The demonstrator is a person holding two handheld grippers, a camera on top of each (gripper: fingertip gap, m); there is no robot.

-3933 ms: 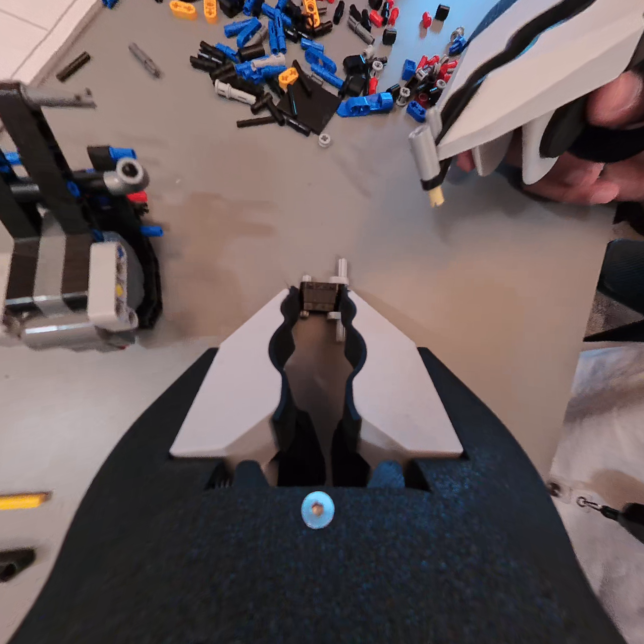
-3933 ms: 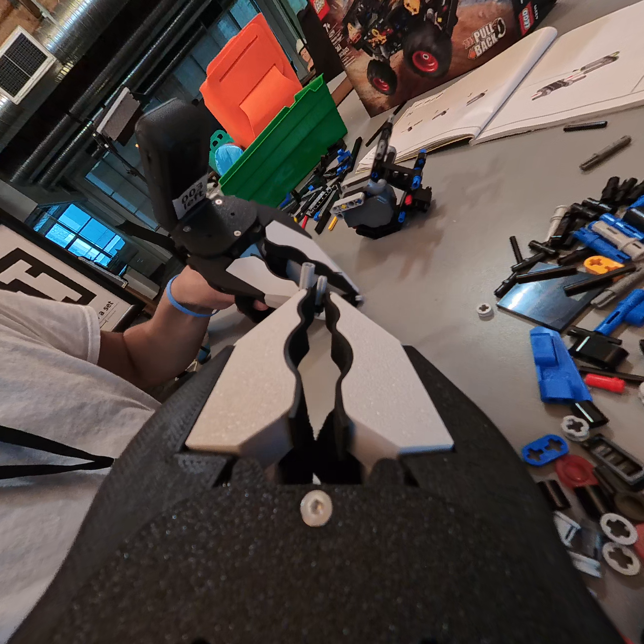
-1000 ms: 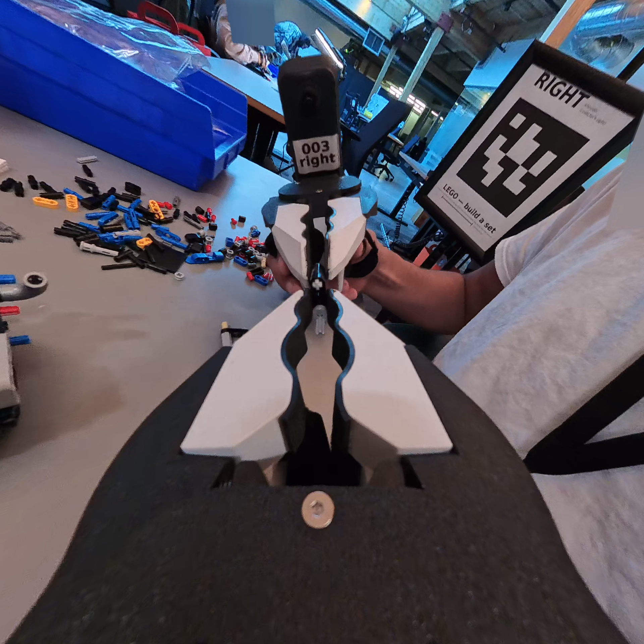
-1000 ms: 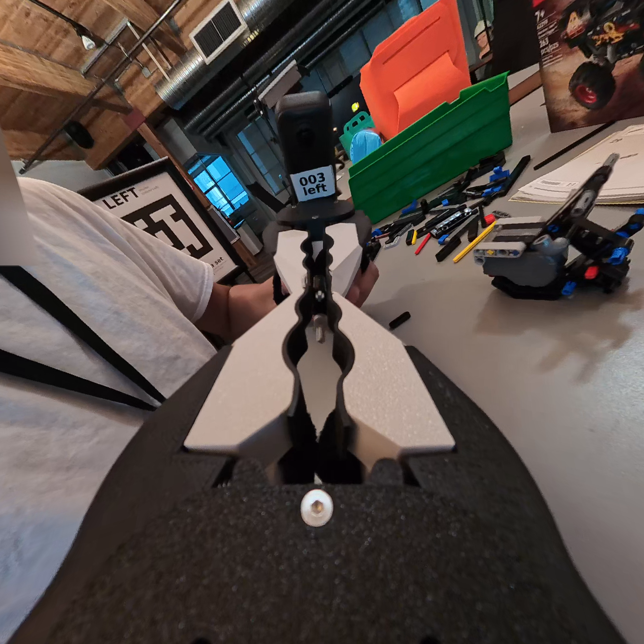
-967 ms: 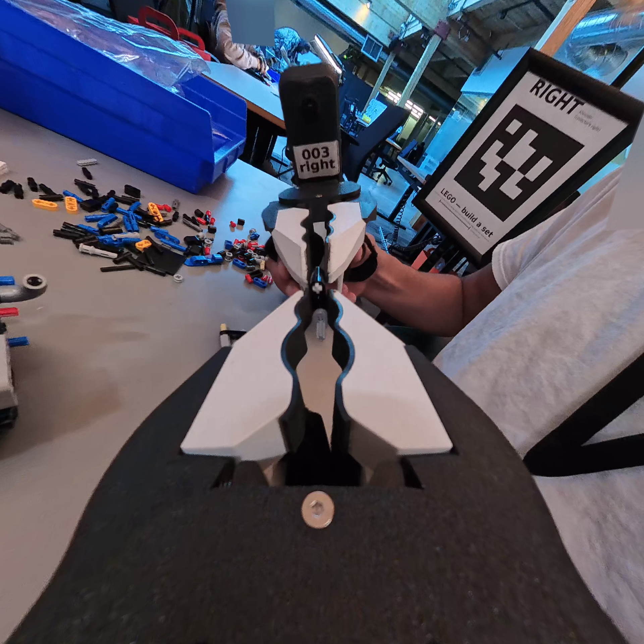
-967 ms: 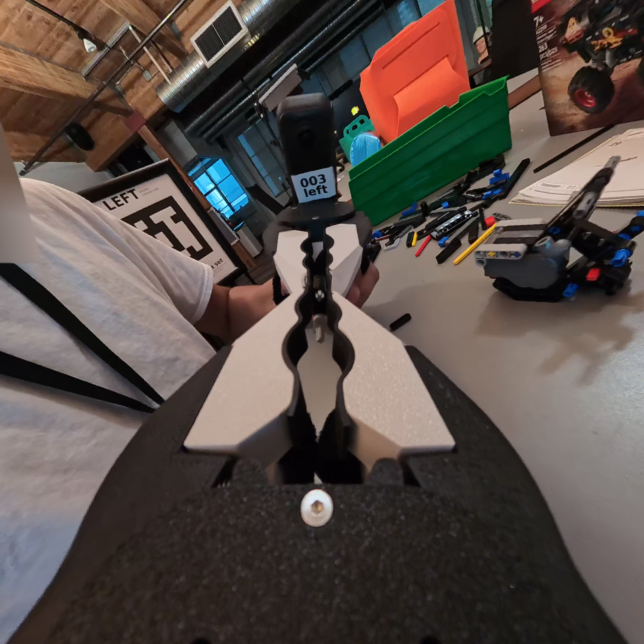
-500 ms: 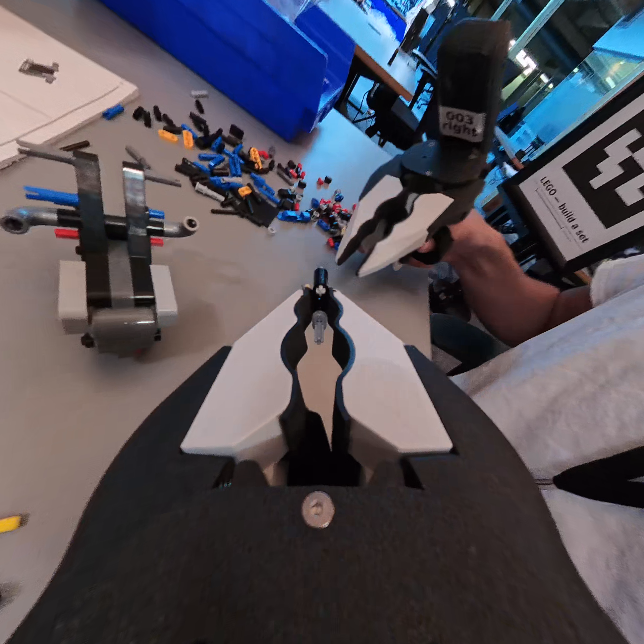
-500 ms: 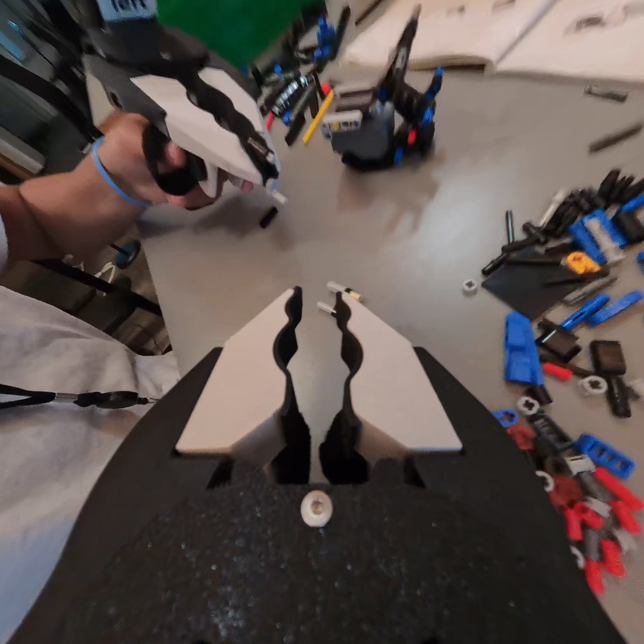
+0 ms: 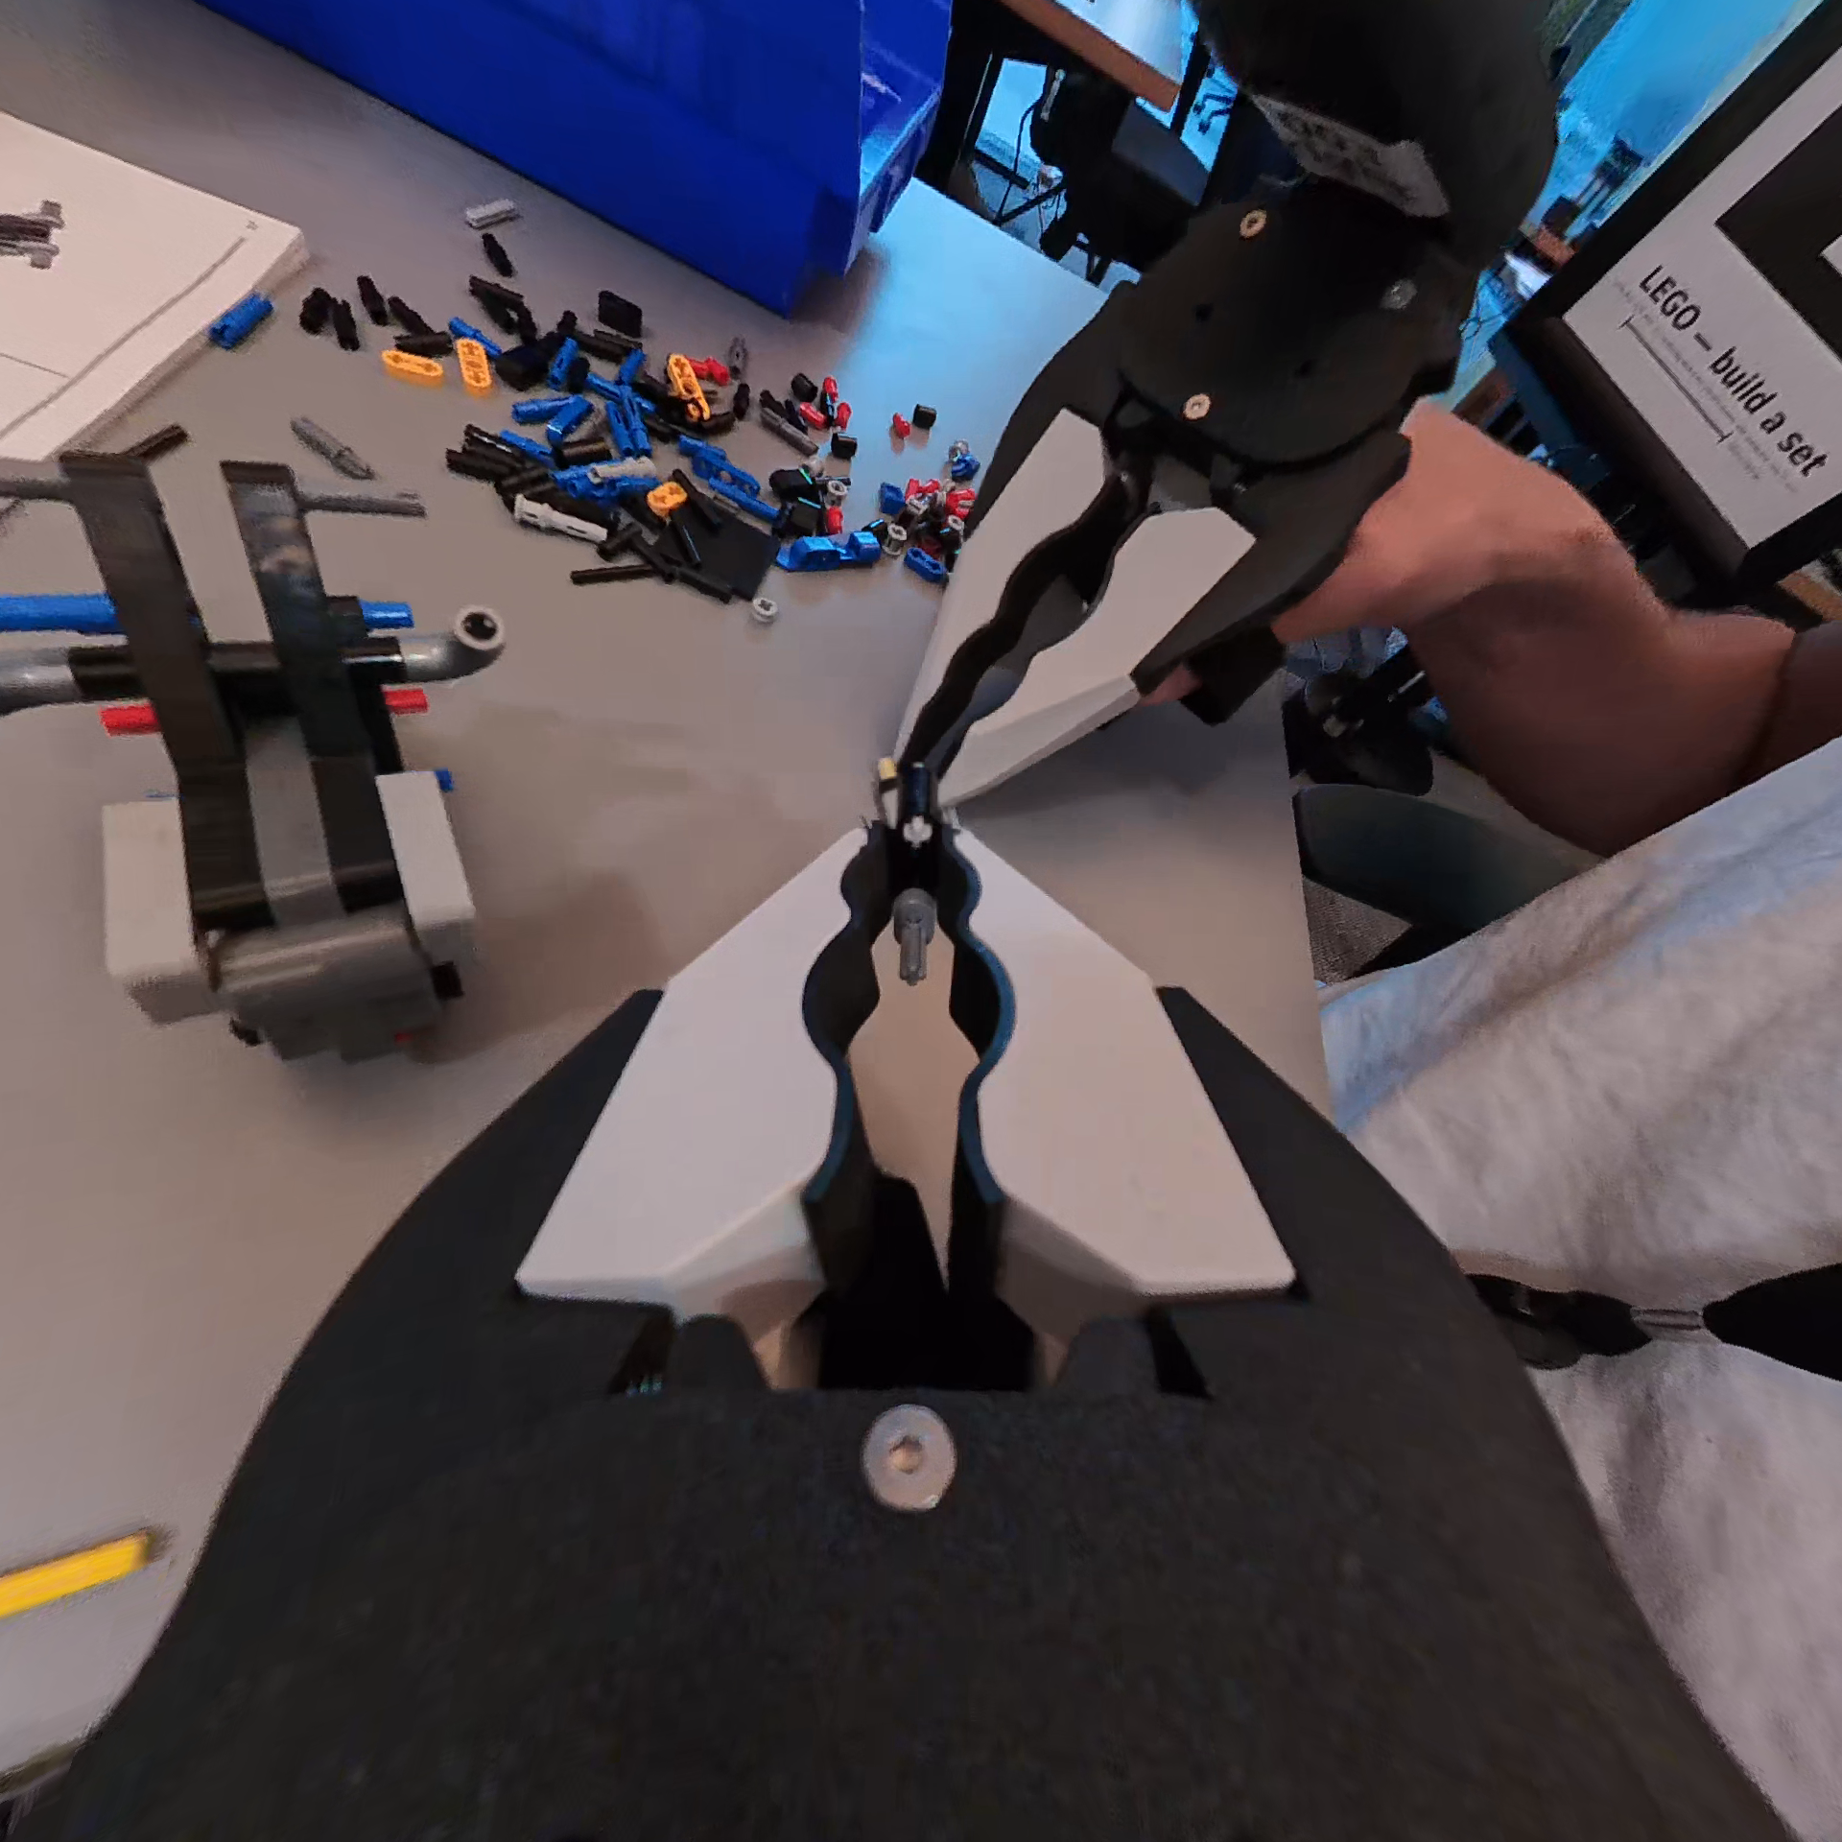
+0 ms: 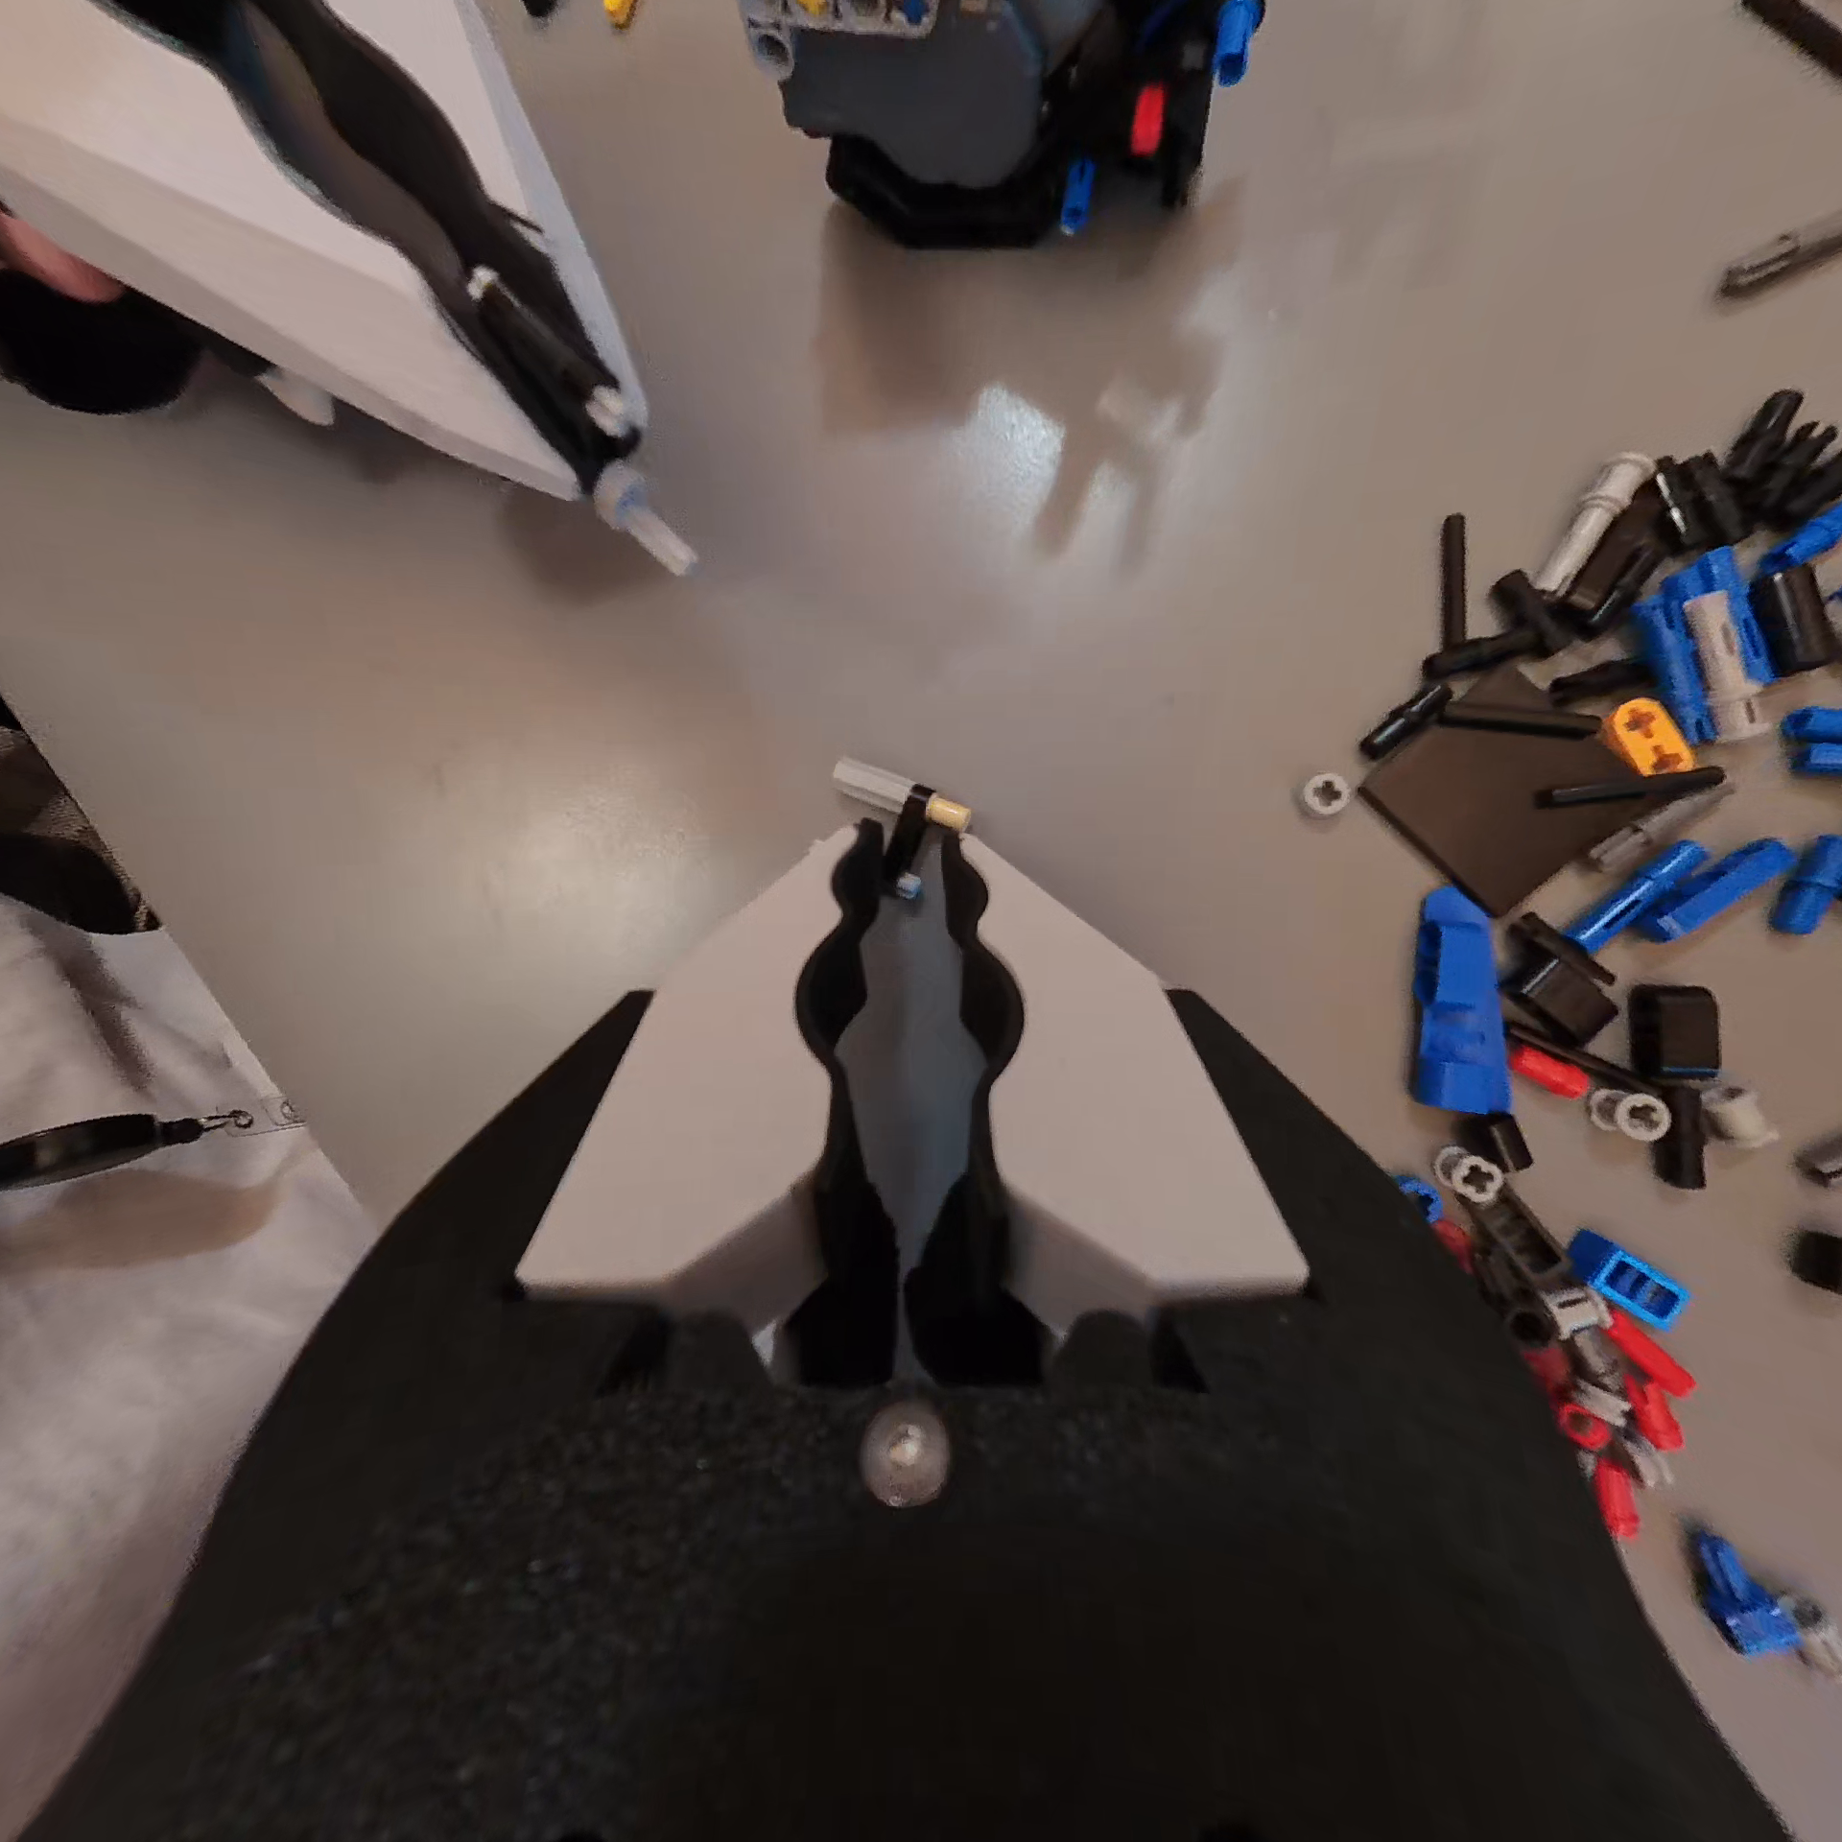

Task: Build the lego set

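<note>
Grey tabletop [image 9: 638,758] everywhere, kinda glossy, with a big blue bin [image 9: 638,110] sitting at the far edge and an open instruction booklet [image 9: 110,299] off to the far left in the left wrist view.

So the left gripper [image 9: 912,832] is clamped down on a small black lego piece [image 9: 915,807], with a grey pin [image 9: 912,932] poking back between the jaws toward the camera. From the right wrist view you can see the same left gripper [image 10: 613,454] coming in from the upper left, with a pale peg sticking out past its tip.

The right gripper [image 10: 902,842] is closed onto a little sub-assembly [image 10: 902,797]: a black bit pinched between the tips, with a grey sleeve on one side and a tan end on the other, lying crosswise just past the fingertips. In the left wrist view the two grippers meet nearly tip to tip above the table, and I can't tell if the two pieces are actually touching.

The half-built model [image 9: 289,797] (grey block, black beams, blue and red pins, a grey pipe out the side) sits on the table to the left of the left gripper, well apart from both tools. The loose parts pile [image 9: 638,459] (blue, black, orange, red bits) is spread farther back, and in the right wrist view it runs down the right side.
</note>
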